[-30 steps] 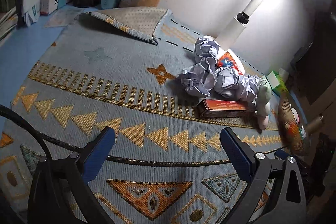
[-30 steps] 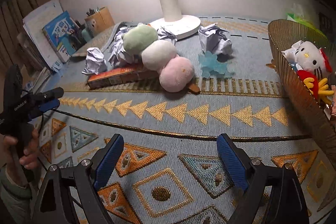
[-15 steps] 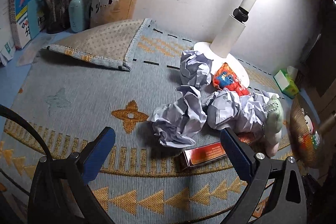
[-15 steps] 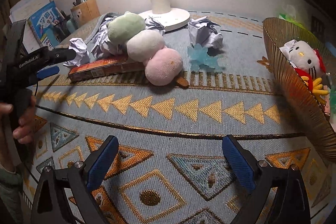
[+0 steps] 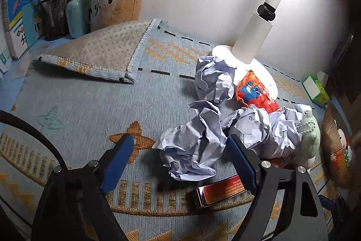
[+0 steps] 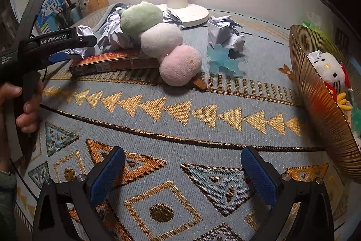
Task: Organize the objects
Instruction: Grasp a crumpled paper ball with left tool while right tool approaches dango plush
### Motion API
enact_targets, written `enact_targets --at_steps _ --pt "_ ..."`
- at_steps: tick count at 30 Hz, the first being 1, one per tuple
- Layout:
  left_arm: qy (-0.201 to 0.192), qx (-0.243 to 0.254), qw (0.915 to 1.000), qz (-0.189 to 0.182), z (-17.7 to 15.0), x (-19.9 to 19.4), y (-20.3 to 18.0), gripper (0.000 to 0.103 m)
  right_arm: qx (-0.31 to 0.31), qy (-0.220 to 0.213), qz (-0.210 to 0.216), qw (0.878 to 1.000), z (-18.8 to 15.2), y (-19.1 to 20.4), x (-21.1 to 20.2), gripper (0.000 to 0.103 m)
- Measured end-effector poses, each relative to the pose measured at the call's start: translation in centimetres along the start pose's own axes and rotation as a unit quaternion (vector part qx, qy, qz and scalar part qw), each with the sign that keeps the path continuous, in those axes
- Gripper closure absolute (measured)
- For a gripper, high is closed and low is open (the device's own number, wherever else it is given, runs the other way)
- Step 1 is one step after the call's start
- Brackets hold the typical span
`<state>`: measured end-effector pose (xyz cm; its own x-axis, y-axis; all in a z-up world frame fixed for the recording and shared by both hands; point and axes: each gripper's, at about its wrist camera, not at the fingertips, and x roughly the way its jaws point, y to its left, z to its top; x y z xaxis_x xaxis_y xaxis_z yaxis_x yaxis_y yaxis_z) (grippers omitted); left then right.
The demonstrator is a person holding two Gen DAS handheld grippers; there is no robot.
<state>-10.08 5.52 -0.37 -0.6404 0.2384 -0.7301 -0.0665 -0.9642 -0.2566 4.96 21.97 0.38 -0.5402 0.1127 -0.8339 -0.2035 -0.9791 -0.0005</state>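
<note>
Closing my left gripper (image 5: 178, 151) around a crumpled paper ball (image 5: 194, 150) on the patterned mat (image 5: 85, 105)

Left wrist view: the jaws are closing with the paper ball between them; I cannot tell whether either pad touches it yet. A red box (image 5: 221, 190) lies just in front, more crumpled paper (image 5: 214, 80) beside the lamp base (image 5: 268, 78). Right wrist view: my right gripper (image 6: 180, 175) is opening wide over bare mat, nothing between its jaws; the dango plush (image 6: 162, 40) rests on the box, and the gold basket (image 6: 320, 105) at right holds a cat plush (image 6: 329, 69)
</note>
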Motion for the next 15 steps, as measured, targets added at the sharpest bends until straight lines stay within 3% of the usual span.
enact_targets --at_steps 2,4,8,11,15 --pt "-0.008 0.013 0.9999 -0.002 -0.1 -0.2 -0.4 0.038 0.0 0.0 0.0 1.0 0.0 0.0 0.0 0.0" --pt "-0.009 0.027 0.9995 -0.015 -0.2 -0.2 -0.9 0.05 0.0 -0.001 0.0 1.0 0.0 0.0 0.0 0.0" --pt "-0.027 0.022 0.999 -0.027 0.0 -0.8 -0.9 0.052 0.002 -0.002 0.001 1.0 0.2 0.0 0.0 0.0" --pt "-0.046 -0.011 0.9965 -0.069 0.1 -1.5 0.7 0.052 0.01 -0.01 0.009 1.0 0.8 -0.2 -0.4 0.001" --pt "-0.056 -0.034 0.9943 -0.084 0.2 -1.8 1.5 0.052 -0.011 -0.066 0.018 0.998 4.1 0.7 -2.2 0.008"
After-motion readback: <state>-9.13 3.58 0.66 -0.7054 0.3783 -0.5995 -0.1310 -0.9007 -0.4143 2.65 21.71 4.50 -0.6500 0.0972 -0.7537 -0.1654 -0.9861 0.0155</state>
